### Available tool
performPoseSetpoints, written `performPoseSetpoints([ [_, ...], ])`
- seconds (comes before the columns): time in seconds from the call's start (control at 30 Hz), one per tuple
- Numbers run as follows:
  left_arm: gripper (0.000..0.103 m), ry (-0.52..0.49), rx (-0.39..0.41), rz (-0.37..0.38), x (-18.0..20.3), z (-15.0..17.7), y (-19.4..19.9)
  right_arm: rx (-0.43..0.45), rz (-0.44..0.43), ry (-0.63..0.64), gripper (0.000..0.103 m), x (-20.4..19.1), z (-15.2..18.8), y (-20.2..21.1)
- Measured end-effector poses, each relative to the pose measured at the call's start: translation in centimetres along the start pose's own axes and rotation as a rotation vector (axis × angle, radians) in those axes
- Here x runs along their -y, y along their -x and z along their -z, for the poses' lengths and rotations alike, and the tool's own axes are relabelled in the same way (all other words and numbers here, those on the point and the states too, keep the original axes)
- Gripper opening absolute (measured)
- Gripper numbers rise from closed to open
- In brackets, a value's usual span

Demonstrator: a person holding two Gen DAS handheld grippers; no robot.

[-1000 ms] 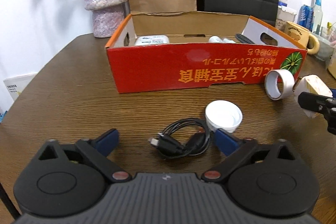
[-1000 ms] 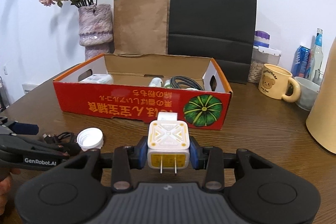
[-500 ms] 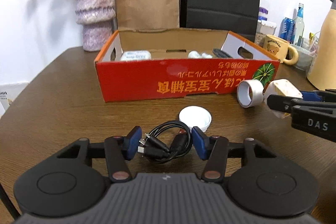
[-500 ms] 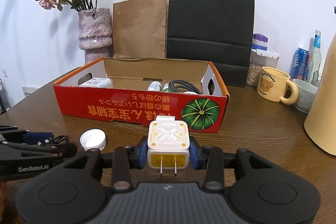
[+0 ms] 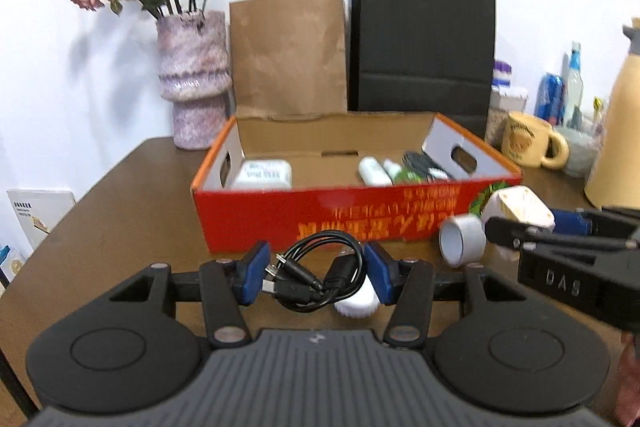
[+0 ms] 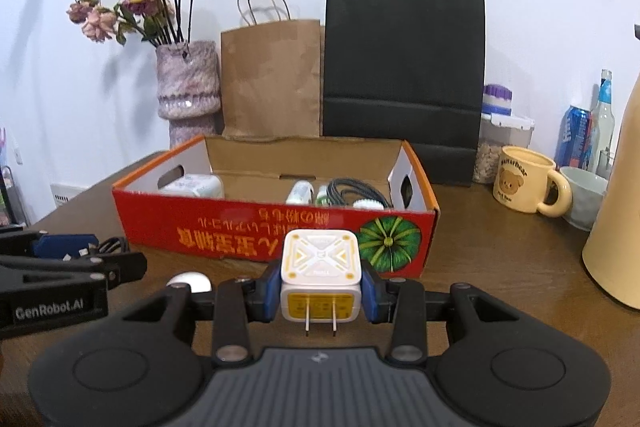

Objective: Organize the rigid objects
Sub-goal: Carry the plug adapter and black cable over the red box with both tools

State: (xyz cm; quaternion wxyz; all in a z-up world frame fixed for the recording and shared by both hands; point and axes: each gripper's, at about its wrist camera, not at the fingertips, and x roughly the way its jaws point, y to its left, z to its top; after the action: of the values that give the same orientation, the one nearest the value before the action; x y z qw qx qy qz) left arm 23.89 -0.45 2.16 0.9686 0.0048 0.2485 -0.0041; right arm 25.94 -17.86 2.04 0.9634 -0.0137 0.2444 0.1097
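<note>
My left gripper [image 5: 316, 277] is shut on a coiled black USB cable [image 5: 312, 275] and holds it above the table, in front of the red cardboard box [image 5: 352, 217]. A white cap [image 5: 358, 301] lies on the table under the cable. My right gripper [image 6: 320, 293] is shut on a white and yellow plug adapter [image 6: 320, 273], prongs toward the camera, also before the box [image 6: 272, 231]. In the left wrist view the right gripper [image 5: 520, 227] with the adapter [image 5: 518, 209] shows at the right, beside a roll of tape [image 5: 462, 239]. In the box lie a white packet [image 5: 262, 175], small bottles [image 5: 374, 171] and a dark cable [image 6: 352, 193].
Behind the box stand a vase of dried roses [image 5: 194, 79], a brown paper bag [image 5: 288, 55] and a black paper bag [image 5: 422, 47]. At the right are a yellow bear mug [image 6: 528, 185], a bowl [image 6: 586, 195], bottles, a can and a tall cream jug [image 6: 616, 211].
My left gripper closed on the black cable and lifted it off the table; the white cap stayed below. The right gripper kept the plug adapter and barely moved.
</note>
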Motion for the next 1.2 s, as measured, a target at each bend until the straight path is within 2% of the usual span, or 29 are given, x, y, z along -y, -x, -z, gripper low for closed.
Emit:
performPoseSetpoints([
  [0.47,0.053,0.104,0.098,-0.016,0.2,-5.0,-2.6,0.107,0.023,-0.009,0.038,0.6,-3.1,-2.6],
  [0.7,0.053,0.123,0.096,-0.030,-0.1,-6.4,-5.2,0.128,0.054,-0.020,0.038,1.2,-4.8,-5.0],
  [1.2,0.053,0.096,0.088,-0.057,-0.5,-8.8,-11.4,0.111,0.039,-0.011,0.038,2.2,-7.6,-11.5],
])
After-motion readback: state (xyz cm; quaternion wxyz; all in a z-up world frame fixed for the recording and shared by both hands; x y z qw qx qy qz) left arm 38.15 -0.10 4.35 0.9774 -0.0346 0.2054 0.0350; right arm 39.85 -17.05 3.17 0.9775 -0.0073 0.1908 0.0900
